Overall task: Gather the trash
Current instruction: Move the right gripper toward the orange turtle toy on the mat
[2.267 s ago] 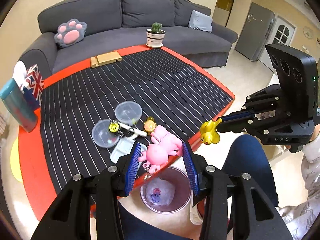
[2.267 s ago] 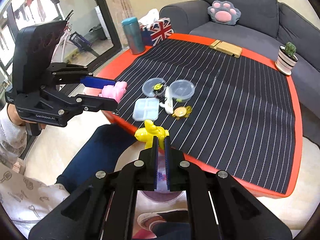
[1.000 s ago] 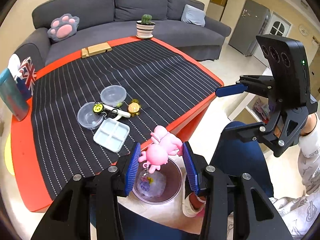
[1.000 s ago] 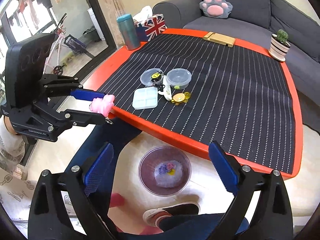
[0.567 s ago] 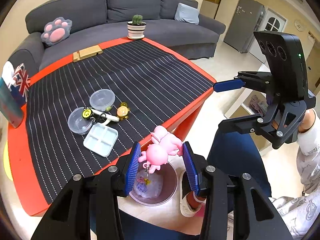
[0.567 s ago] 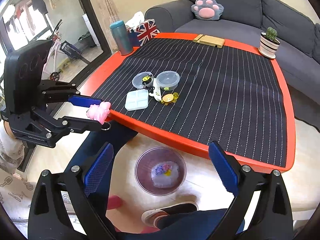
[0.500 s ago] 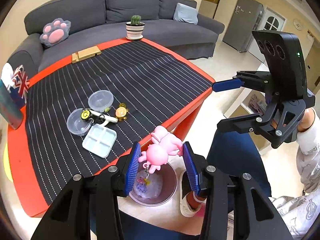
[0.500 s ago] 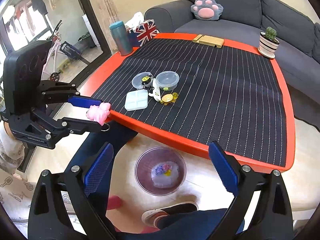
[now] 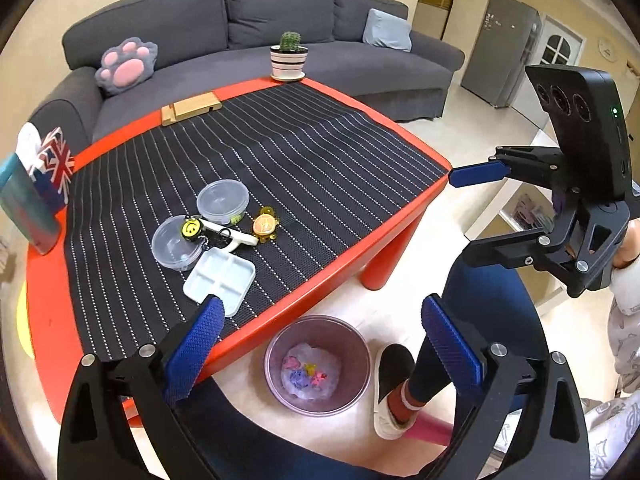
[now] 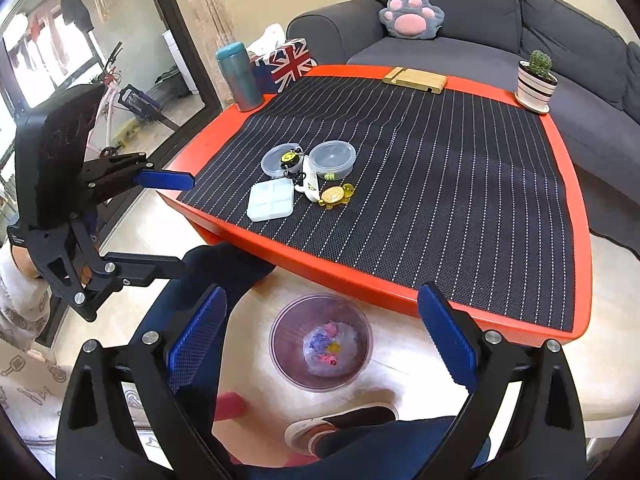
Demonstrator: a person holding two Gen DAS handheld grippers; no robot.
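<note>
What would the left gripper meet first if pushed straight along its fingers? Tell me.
Most likely the trash bin on the floor: it sits between the open fingers of the left gripper, just past the red table edge. Depth is unclear, so this is a judgement.

Round plastic containers (image 9: 222,201): two
Divided trays (image 9: 221,275): one
Turtle toys (image 9: 265,224): one
Smiley keychains (image 9: 191,228): one
Trash bins (image 9: 352,340): one
Potted cacti (image 9: 289,58): one

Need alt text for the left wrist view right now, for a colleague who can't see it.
The left gripper hangs open and empty above a trash bin on the floor beside a red table; small toys and clear containers remain on its striped mat. The right gripper, also open, is at right.
</note>
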